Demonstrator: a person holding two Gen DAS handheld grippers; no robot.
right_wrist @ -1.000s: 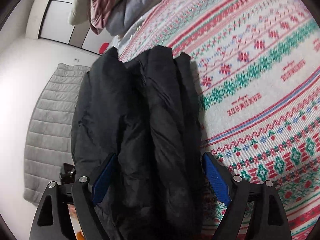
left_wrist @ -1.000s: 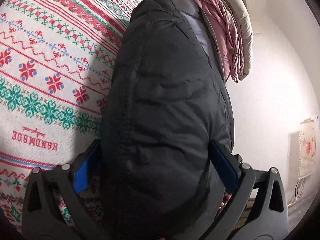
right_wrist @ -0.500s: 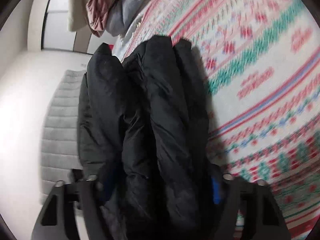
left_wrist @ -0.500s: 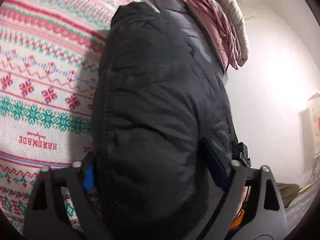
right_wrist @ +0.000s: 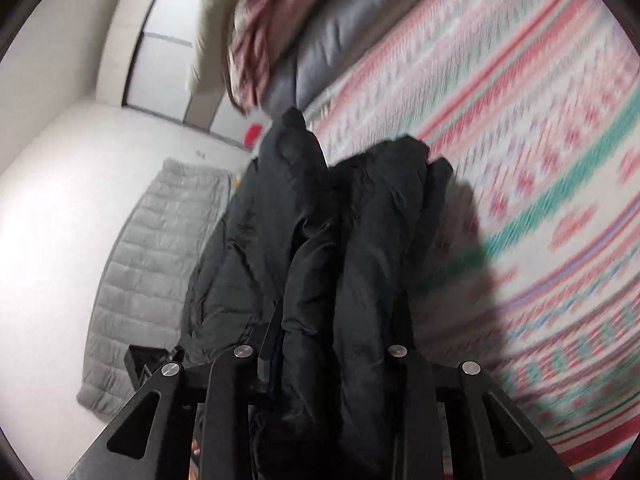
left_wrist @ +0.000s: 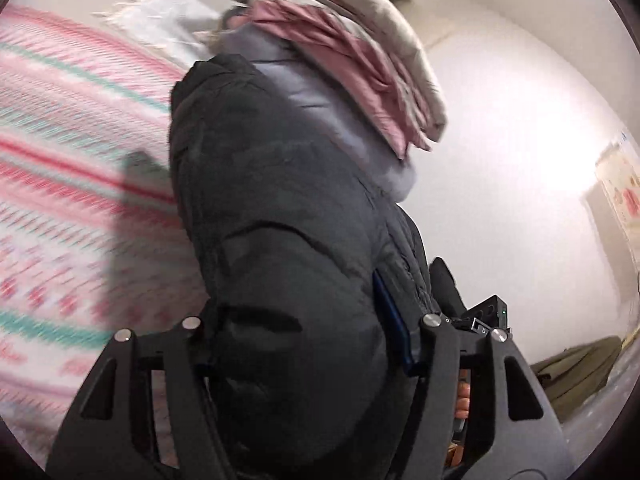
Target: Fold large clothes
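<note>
Jacket: the black puffer jacket (left_wrist: 280,240) lies bundled along the edge of the bed, one end in each gripper, its folds bunched lengthwise (right_wrist: 344,260).
Left gripper (left_wrist: 296,344): its jaws have just been closing and now clench a thick roll of the jacket; the blue pad on one side presses into the padding.
Right gripper (right_wrist: 336,344): its jaws have just been closing too, and pinch several stacked layers of the same jacket.
Step in hand: seemingly lifting the gathered bundle off the bed to carry or turn it as one piece.
Doing it well: keep both ends level and raise them together, so the slippery layers do not slide out of the stack; bite deep into the padding, not on the outer shell alone.
Jacket material: smooth, faintly glossy shell, quilted and puffy, springy under pressure, likely to bulge back open.
Bed cover (left_wrist: 72,208): knitted-looking, cream with red and green banded patterns, flat and matte.
Clothes pile (left_wrist: 352,60): pink, beige and pale grey garments heaped beyond the jacket.
Grey quilted mat (right_wrist: 152,264): ribbed, lying on the pale floor beside the bed.
</note>
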